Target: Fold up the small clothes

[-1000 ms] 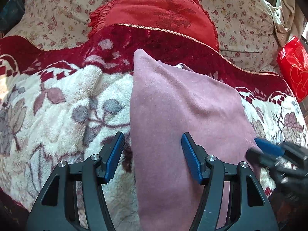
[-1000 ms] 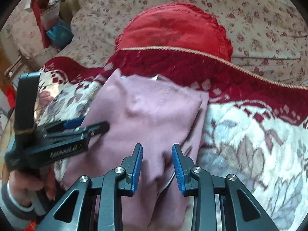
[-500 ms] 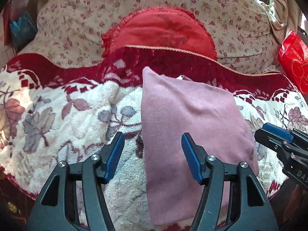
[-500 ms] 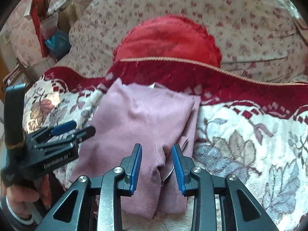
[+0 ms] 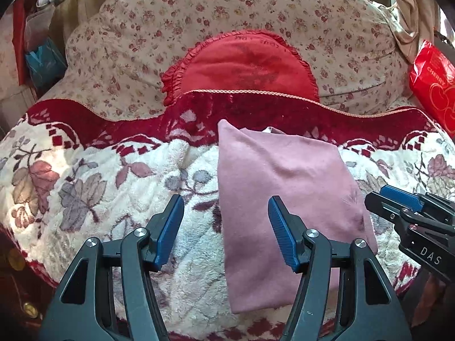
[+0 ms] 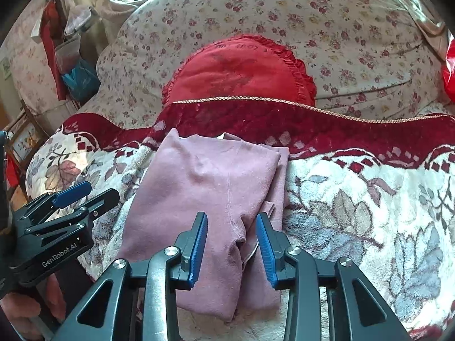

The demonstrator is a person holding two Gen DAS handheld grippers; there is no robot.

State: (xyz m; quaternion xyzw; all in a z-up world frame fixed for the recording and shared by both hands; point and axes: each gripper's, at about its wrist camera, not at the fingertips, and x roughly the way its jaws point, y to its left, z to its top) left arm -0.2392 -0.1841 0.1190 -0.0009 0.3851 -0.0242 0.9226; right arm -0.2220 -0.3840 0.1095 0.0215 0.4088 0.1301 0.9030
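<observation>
A folded pink garment (image 5: pixel 284 176) lies flat on the flowered blanket (image 5: pixel 85 187). In the right wrist view the garment (image 6: pixel 204 187) shows a layered right edge. My left gripper (image 5: pixel 225 201) hovers open over the garment's left edge, one pad over the blanket, and holds nothing. My right gripper (image 6: pixel 231 217) hangs above the garment's near right part. Its jaws are opening, and the cloth shows between them from below without the pads pressing on it. Each view catches the other gripper: the right gripper (image 5: pixel 375 194) at the right edge, the left gripper (image 6: pixel 99 190) at the left.
A red frilled cushion (image 5: pixel 244 65) leans on the flowered sofa back (image 5: pixel 170 22) behind the blanket's dark red border. A red bag (image 5: pixel 432 82) sits at the far right. Clutter and a blue bag (image 6: pixel 79 79) stand left of the sofa. A hand (image 6: pixel 20 312) holds the left gripper.
Both grippers have drawn back and up from the garment, which now looks smaller and shows whole. The right jaws stand a little wider. The garment lies still.
</observation>
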